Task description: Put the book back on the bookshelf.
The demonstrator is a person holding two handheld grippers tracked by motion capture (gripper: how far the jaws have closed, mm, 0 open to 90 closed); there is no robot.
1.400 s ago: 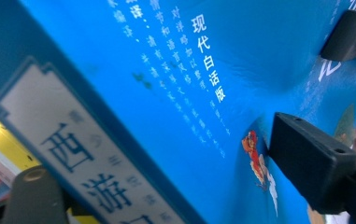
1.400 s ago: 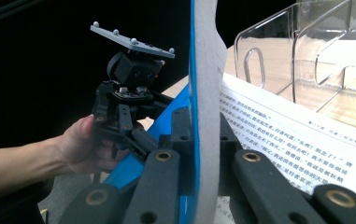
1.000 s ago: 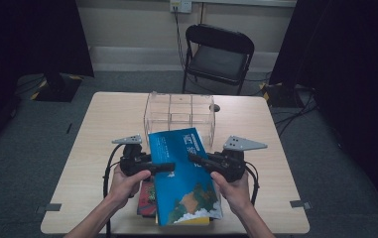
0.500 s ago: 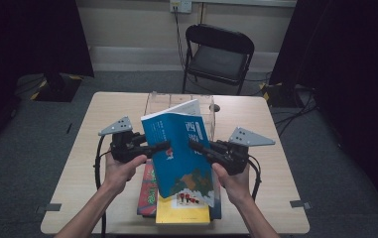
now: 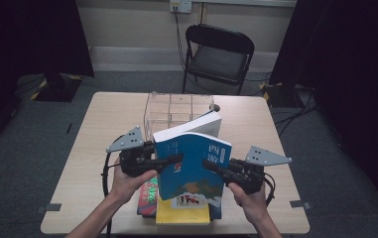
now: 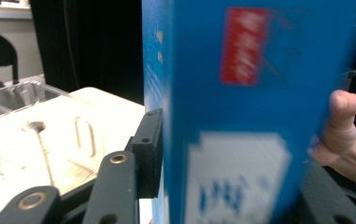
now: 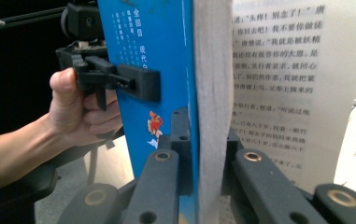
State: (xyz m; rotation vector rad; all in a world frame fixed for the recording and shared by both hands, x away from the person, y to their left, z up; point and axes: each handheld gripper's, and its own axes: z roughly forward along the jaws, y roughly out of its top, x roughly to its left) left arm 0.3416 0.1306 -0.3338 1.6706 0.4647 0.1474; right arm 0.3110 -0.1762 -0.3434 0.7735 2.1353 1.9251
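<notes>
A thick blue book (image 5: 194, 158) stands nearly upright in the air above the table, its white page block facing away from me. My left gripper (image 5: 174, 159) grips its left side; its jaws have just been closing, and the book (image 6: 241, 93) sits between them with a pad (image 6: 150, 149) against the cover. My right gripper (image 5: 211, 166) is shut on the book's right side. In the right gripper view its jaws (image 7: 203, 144) clamp the blue cover (image 7: 157, 56) and a block of pages, with a printed page open beyond. The left gripper (image 7: 138, 81) presses the cover farther off.
Under the lifted book lies a stack of books, with a yellow one (image 5: 184, 215) and a red and green one (image 5: 147, 196). A clear plastic box (image 5: 179, 106) stands behind on the wooden table (image 5: 92, 144). A black chair (image 5: 219, 54) stands beyond the far edge.
The blue book has swung from lying tilted on the stack to nearly upright. Both hands rose with it, and the left gripper's jaws have narrowed onto its left side.
</notes>
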